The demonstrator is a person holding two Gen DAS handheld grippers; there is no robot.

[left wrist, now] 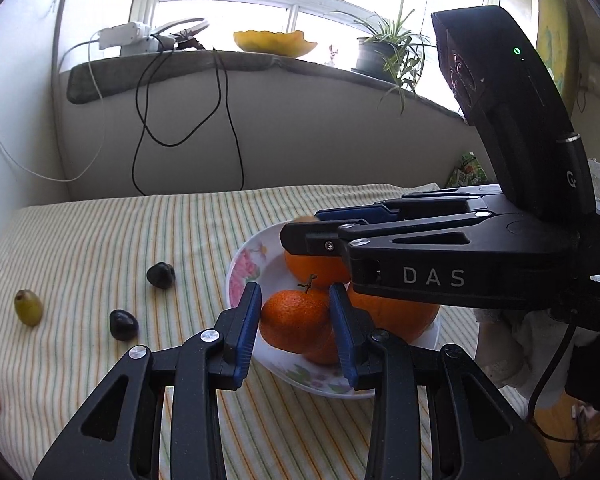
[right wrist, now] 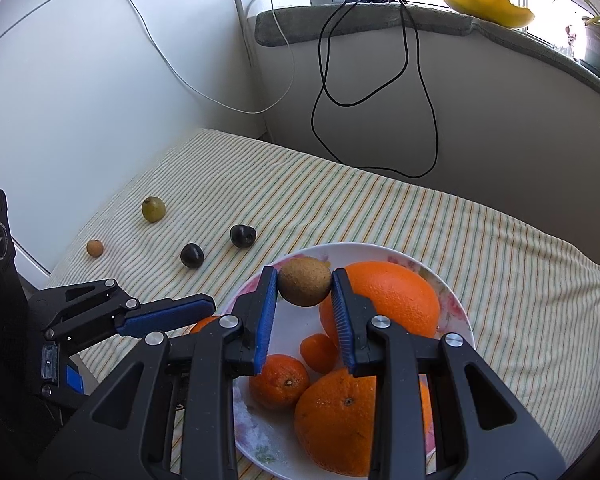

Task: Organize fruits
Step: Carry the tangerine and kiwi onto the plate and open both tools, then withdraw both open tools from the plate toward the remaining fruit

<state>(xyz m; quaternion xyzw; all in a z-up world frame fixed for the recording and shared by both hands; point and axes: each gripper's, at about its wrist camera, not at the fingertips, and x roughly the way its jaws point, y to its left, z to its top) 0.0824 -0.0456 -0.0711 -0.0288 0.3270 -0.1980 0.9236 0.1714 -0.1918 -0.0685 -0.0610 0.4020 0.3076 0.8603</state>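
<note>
Striped cloth [right wrist: 380, 208]: left gripper [left wrist: 296, 332] clamps mandarin [left wrist: 294, 320] over plate [right wrist: 458, 312]; right gripper [right wrist: 305, 312], angled down, pinches brown kiwi [right wrist: 305, 286].

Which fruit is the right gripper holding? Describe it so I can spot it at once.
Find the flowered plate on the striped cloth. Above its far rim, the right gripper clamps a kiwi. It is the only brown, fuzzy fruit; everything in the plate is orange.
</note>
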